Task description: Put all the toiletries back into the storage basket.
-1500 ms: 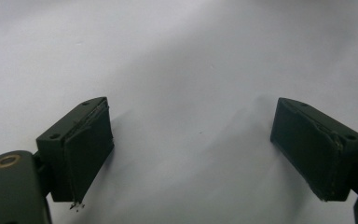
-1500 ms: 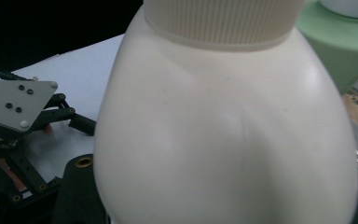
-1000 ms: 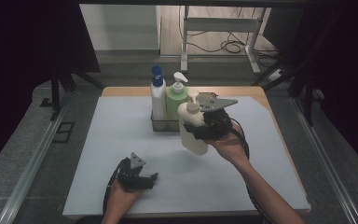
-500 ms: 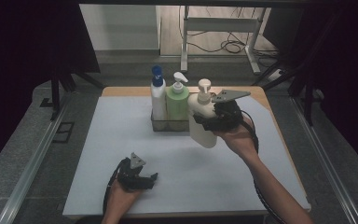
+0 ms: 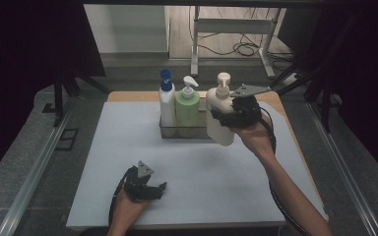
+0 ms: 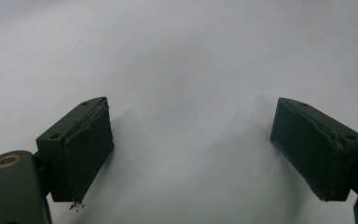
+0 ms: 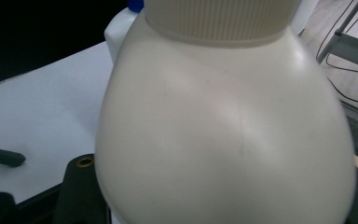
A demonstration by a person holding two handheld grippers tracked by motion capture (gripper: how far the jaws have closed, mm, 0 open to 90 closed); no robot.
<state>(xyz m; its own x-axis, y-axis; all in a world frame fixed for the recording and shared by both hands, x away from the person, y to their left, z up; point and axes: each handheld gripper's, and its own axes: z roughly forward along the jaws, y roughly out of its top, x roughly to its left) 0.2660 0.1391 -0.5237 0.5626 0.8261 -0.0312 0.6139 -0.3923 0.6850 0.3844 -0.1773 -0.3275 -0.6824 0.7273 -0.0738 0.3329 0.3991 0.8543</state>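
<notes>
**Q:** As the scene is read from left to right, what comes first?

**A:** The left gripper (image 5: 145, 186), low at the near edge of the white table sheet (image 5: 128, 147), held in the person's left hand (image 5: 128, 209). Its jaws stand wide apart with nothing between them. In the left gripper view its two dark pads (image 6: 89, 154) frame bare white sheet, which lies close beneath and ahead of them.

**Q:** What lies beyond it?

**A:** Well ahead of that gripper and off to its right sits a low clear tray (image 5: 184, 132). In it stand a white bottle with a blue cap (image 5: 167, 105) and, just beside it to the right, a green pump bottle (image 5: 187, 107), both upright.

**Q:** And the right side?

**A:** The right gripper (image 5: 229, 118) is clamped on a cream pump bottle (image 5: 219, 115), gripping its body from the right side. The bottle is upright, tilted only slightly. It hangs at the right end of the tray, just beside the green bottle, its base over the tray's rim. I cannot tell whether the base touches the tray.

**Q:** What does the right gripper view show?

**A:** The cream bottle (image 7: 223, 130) sits right against the camera, between the jaws, its ribbed collar at the top. Behind it to the left, a sliver of the blue-capped bottle (image 7: 121, 28) peeks out.
</notes>
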